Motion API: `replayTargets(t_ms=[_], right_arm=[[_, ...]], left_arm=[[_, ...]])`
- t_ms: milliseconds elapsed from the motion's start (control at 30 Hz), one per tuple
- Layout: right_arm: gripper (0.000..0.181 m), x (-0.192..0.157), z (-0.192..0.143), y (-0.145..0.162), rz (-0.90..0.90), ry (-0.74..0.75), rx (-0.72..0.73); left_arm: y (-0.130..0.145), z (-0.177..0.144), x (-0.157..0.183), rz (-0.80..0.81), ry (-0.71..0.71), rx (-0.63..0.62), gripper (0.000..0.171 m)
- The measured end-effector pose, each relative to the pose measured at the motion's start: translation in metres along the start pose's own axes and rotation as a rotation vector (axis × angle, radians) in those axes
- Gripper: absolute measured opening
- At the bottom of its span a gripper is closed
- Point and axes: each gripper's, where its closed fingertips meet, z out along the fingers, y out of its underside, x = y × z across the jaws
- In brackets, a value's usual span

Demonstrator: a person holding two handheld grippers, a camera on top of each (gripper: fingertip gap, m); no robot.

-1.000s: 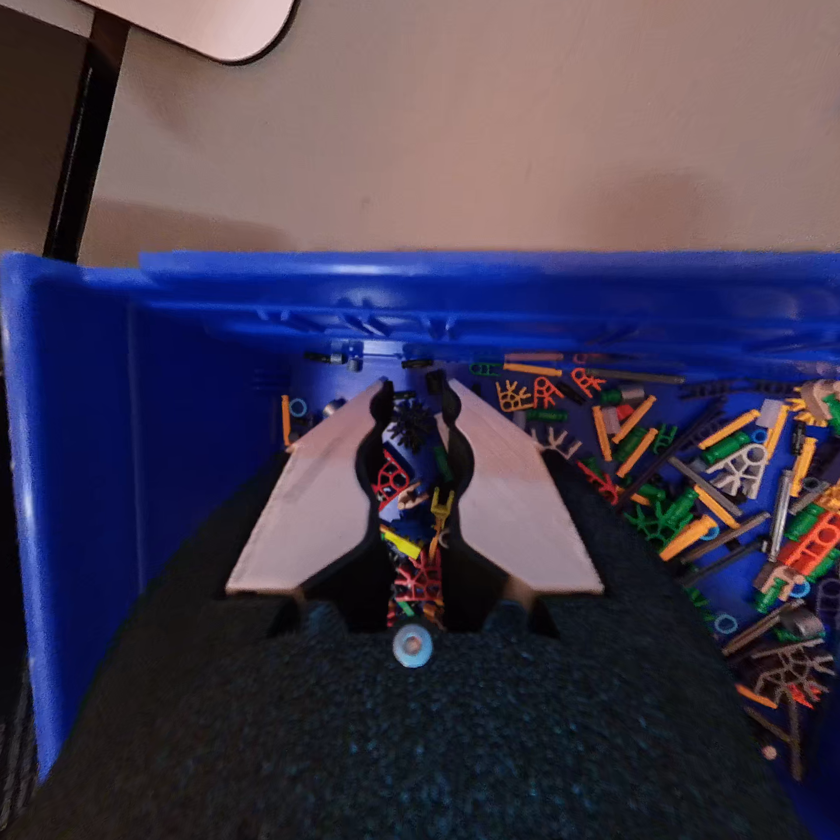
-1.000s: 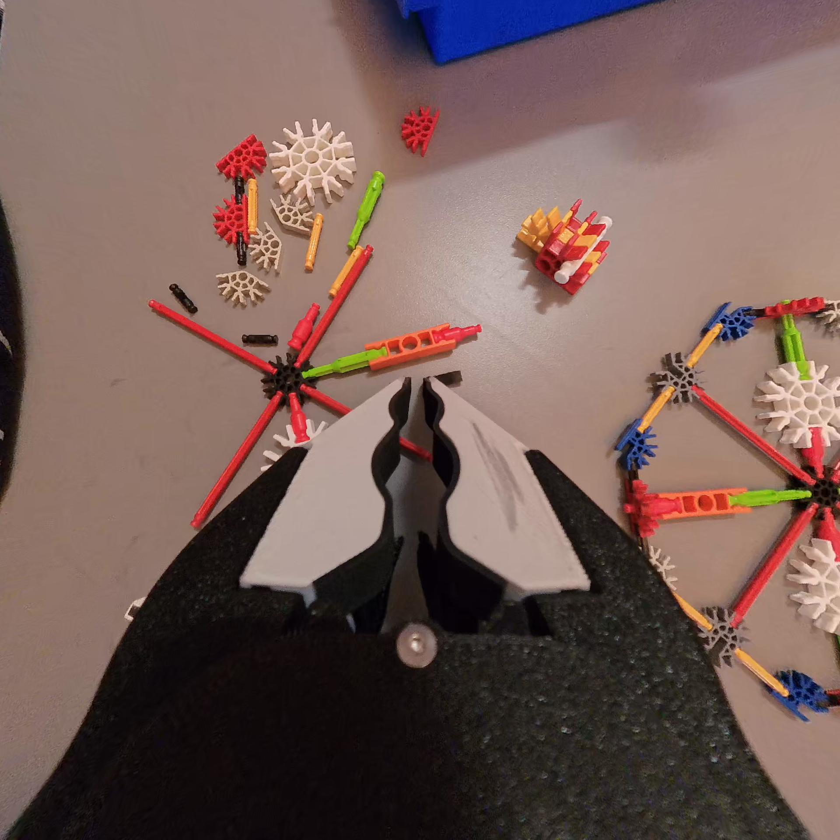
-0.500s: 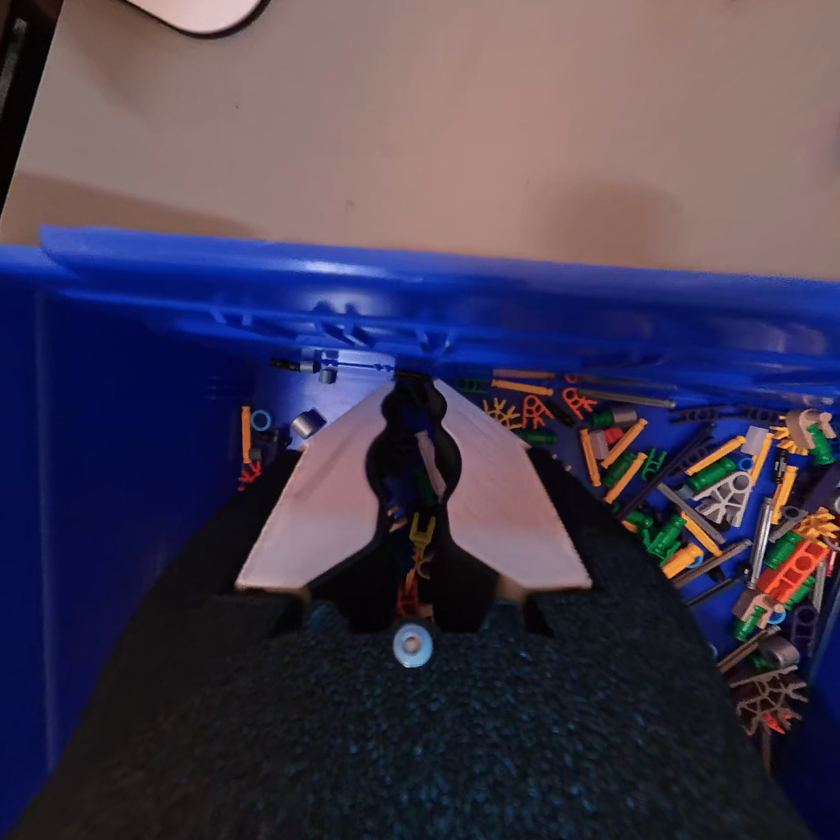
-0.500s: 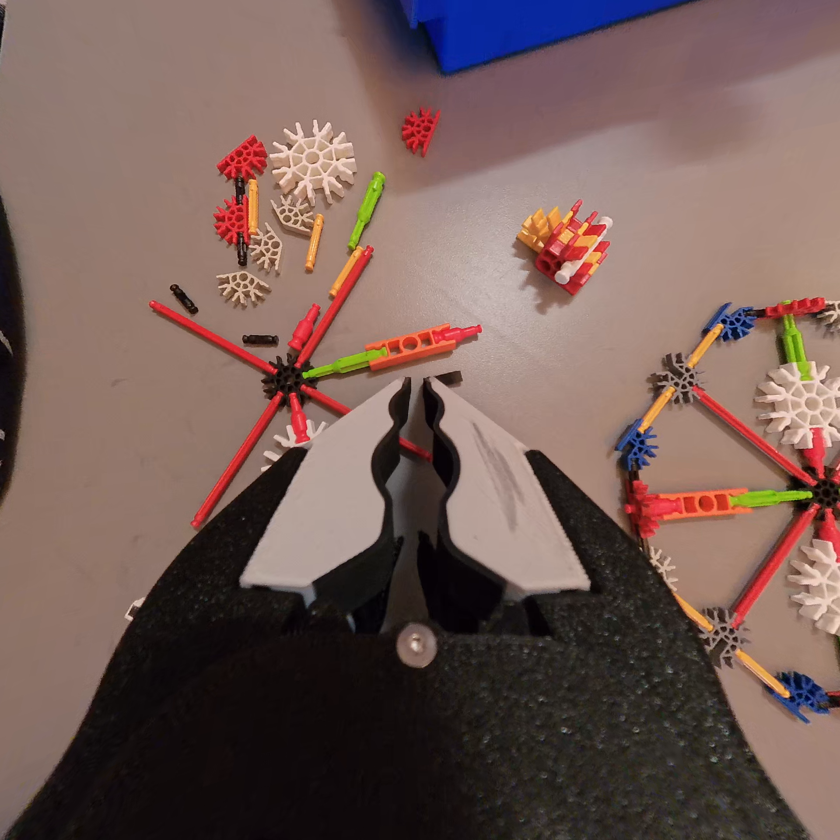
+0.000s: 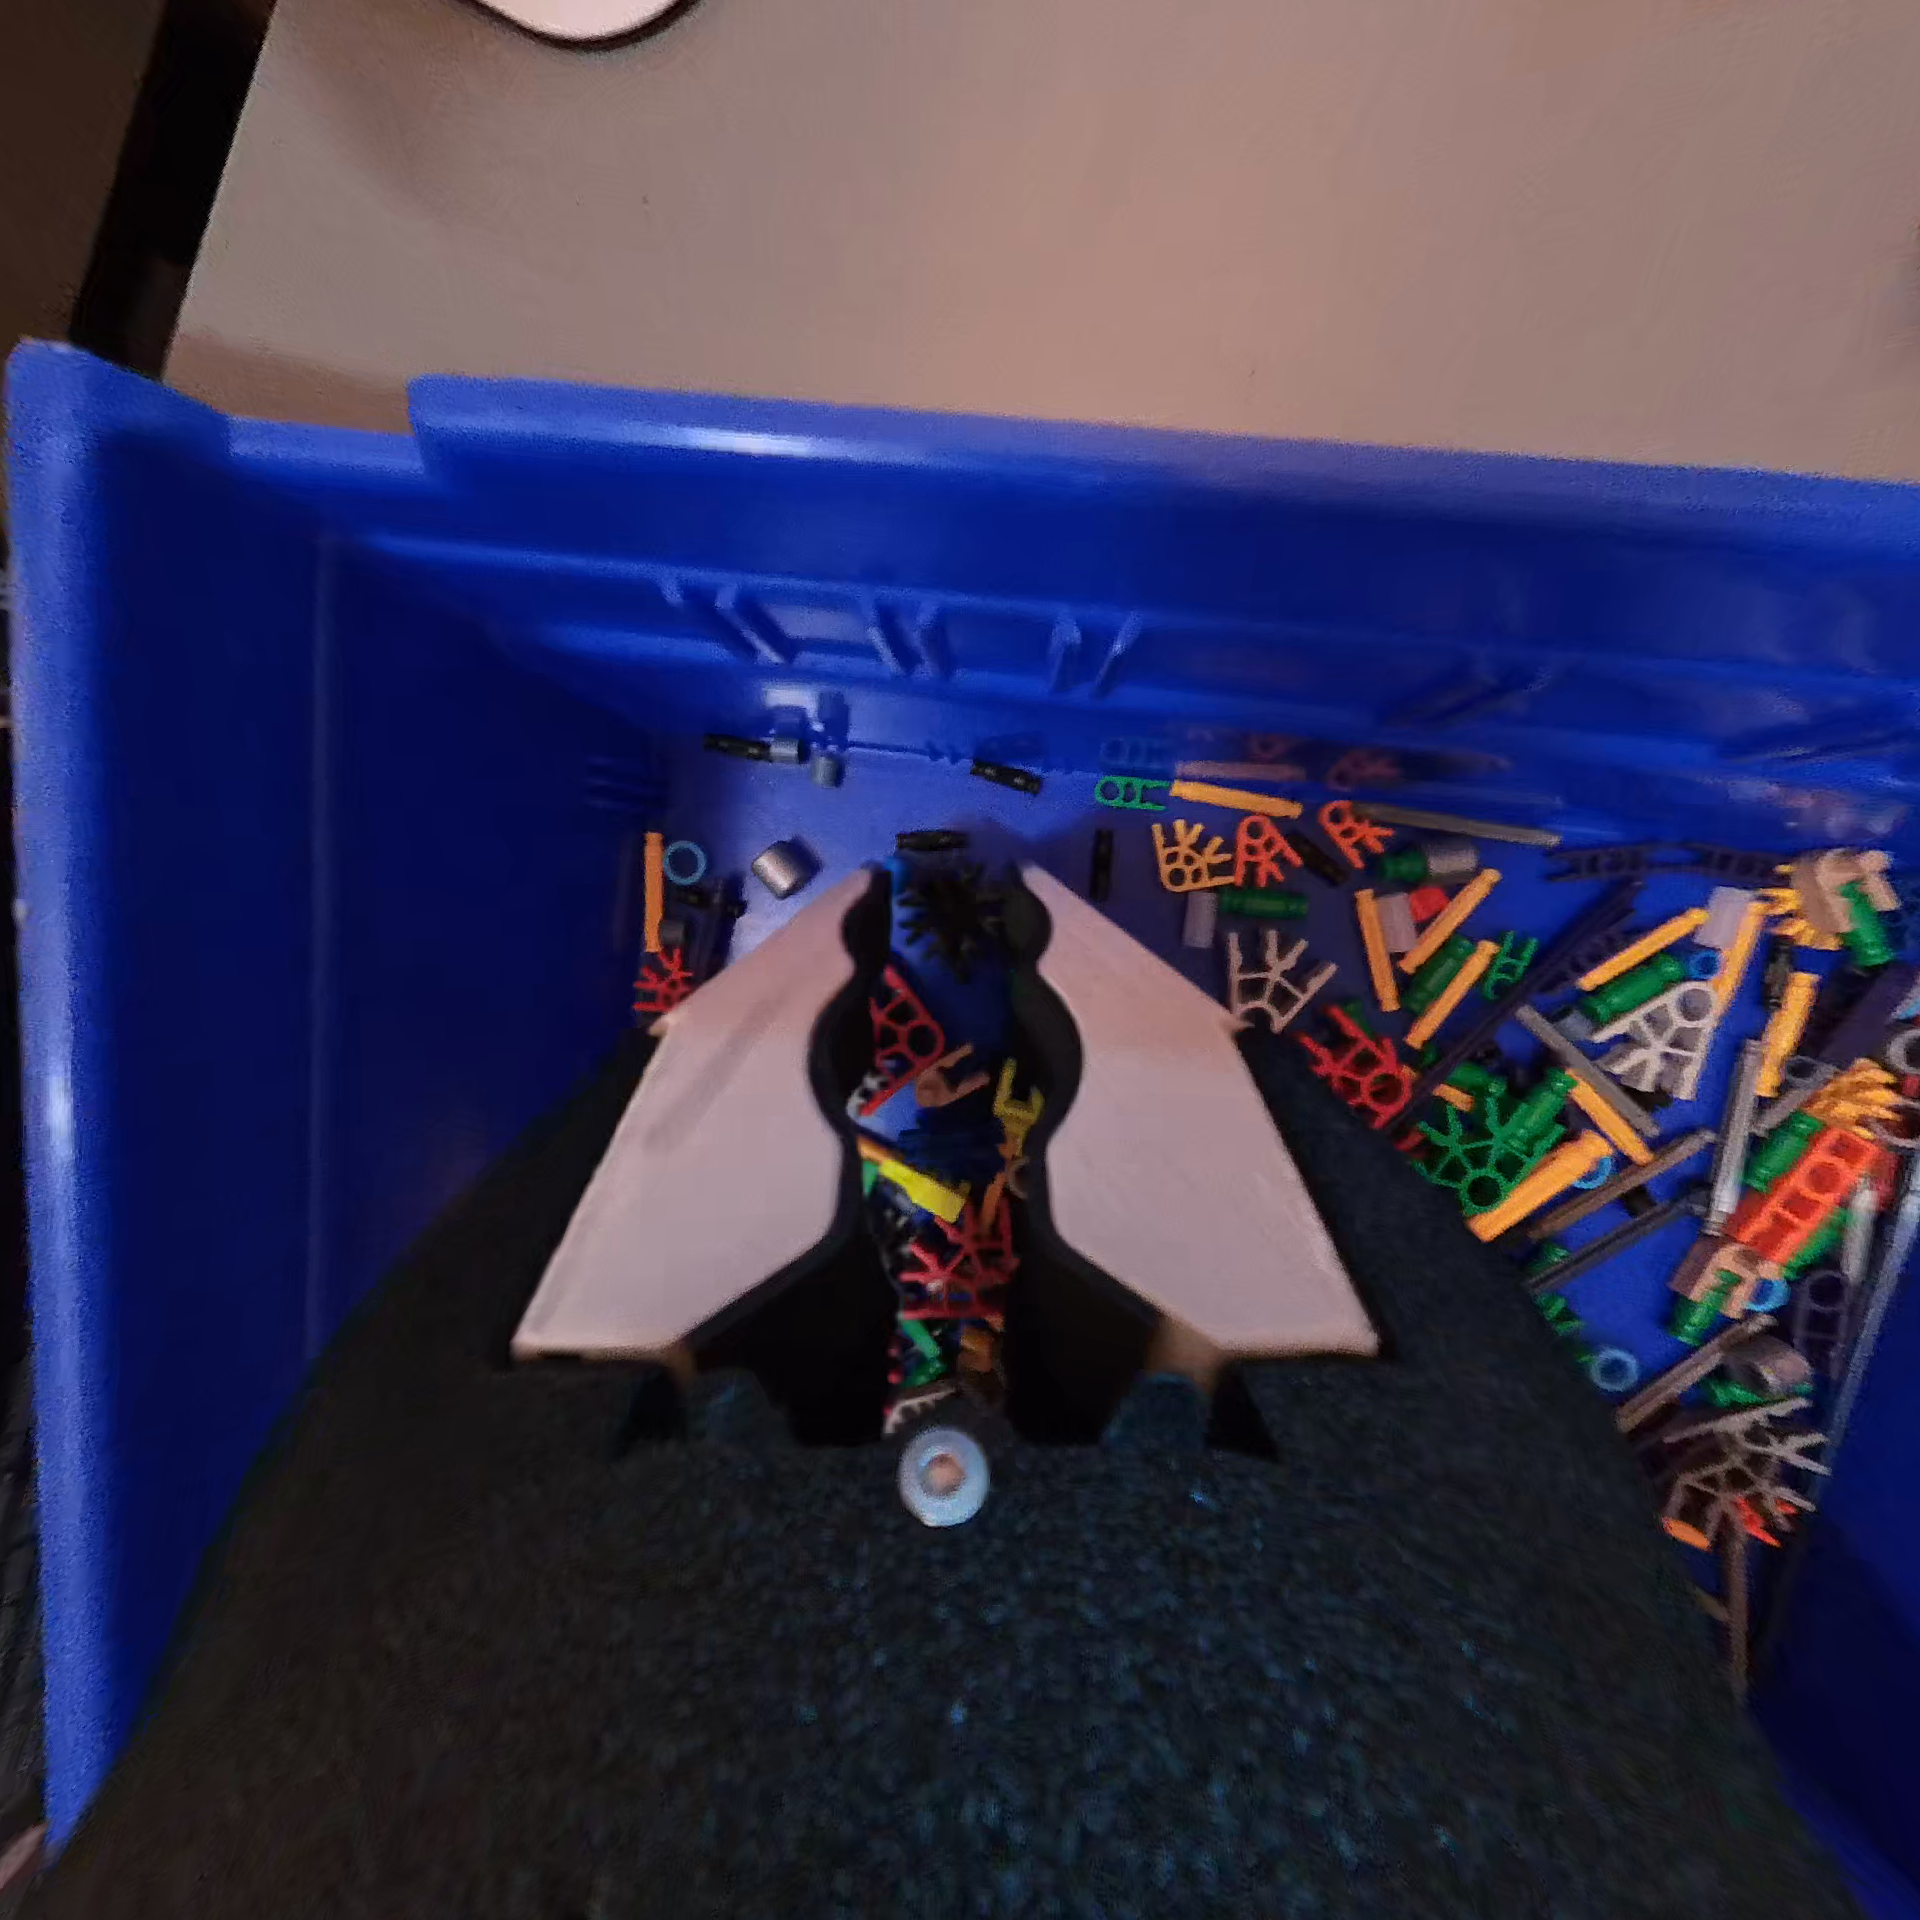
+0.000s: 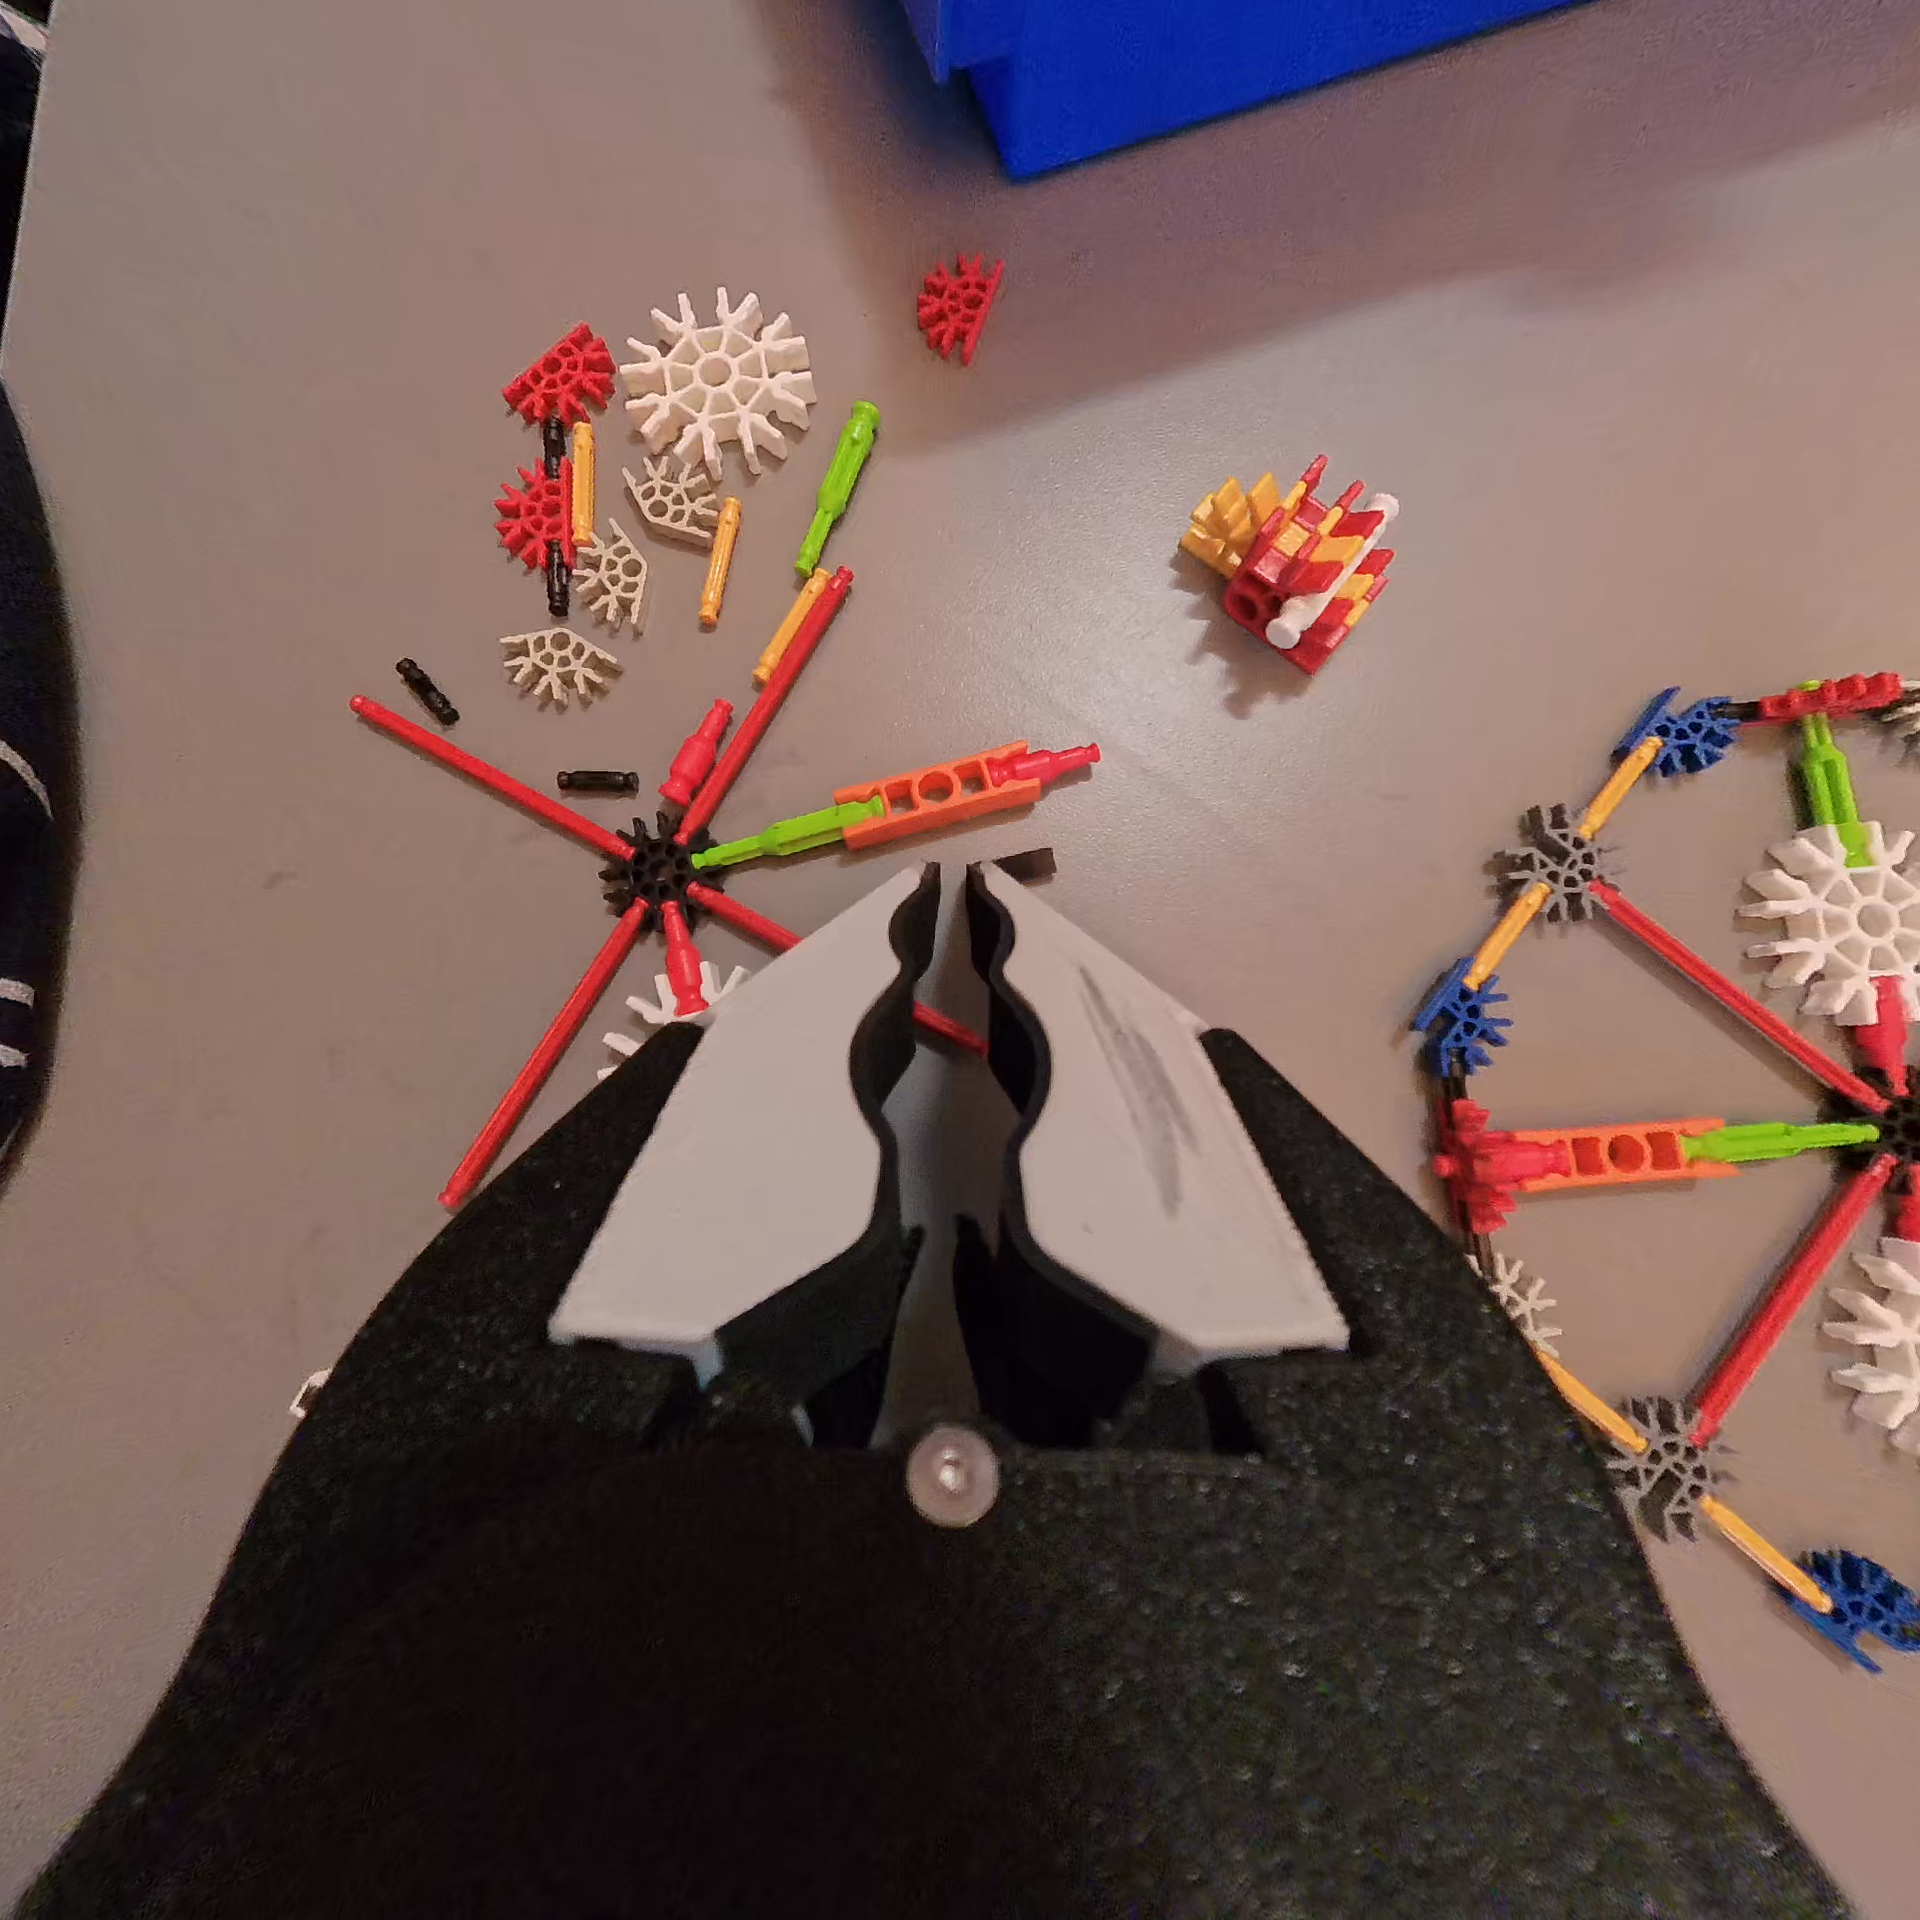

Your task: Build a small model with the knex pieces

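My left gripper (image 5: 951, 891) is open inside a blue bin (image 5: 1039, 488) of loose construction-toy pieces. A black snowflake connector (image 5: 943, 920) shows between its fingertips near the bin's far wall; I cannot tell whether they touch it. My right gripper (image 6: 952, 875) is shut with only a narrow slit between the tips, and it holds nothing. It hovers over a grey table beside a black hub with red rods (image 6: 660, 862) and an orange block on a green rod (image 6: 940, 795). A small dark piece (image 6: 1031, 860) lies by its right tip.
A built spoked wheel (image 6: 1839, 914) lies at the right. A red-and-yellow stack of connectors (image 6: 1294, 566), a white snowflake connector (image 6: 717, 379) and a red connector (image 6: 961, 307) lie farther back. The bin's corner (image 6: 1195, 83) is at the top, and dark fabric (image 6: 31, 779) at the left edge. One gripper's finger ends stand about 30 centimetres off the other's. My left tips are about 25 centimetres from the built spoked wheel (image 6: 1839, 914), my right tips only 15 centimetres.
Half a second ago my left gripper was nearly shut and pushed toward the bin's far wall. It has now drawn back with its jaws apart again. The right gripper has not moved.
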Motion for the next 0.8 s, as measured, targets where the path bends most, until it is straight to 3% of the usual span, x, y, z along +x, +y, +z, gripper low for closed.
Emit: replayTargets(t_ms=[33, 133, 367, 667, 800], right_arm=[[0.005, 0.0, 0.0, 0.0, 0.0, 0.0, 0.0], [0.005, 0.0, 0.0, 0.0, -0.002, 0.001, -0.002], [0.005, 0.0, 0.0, 0.0, -0.002, 0.001, -0.002], [0.006, -0.001, 0.0, 0.0, -0.006, 0.003, -0.005], [0.006, -0.001, 0.0, 0.0, -0.006, 0.003, -0.006]], left_arm=[[0.0, 0.0, -0.004, 0.017, -0.033, -0.008, 0.023], [-0.007, -0.001, -0.011, 0.005, -0.061, 0.01, 0.033], [-0.009, -0.003, -0.013, 0.025, -0.06, -0.006, 0.007], [0.003, 0.016, -0.01, 0.08, -0.077, -0.099, 0.027], [0.001, 0.017, -0.008, 0.051, -0.053, -0.083, 0.022]])
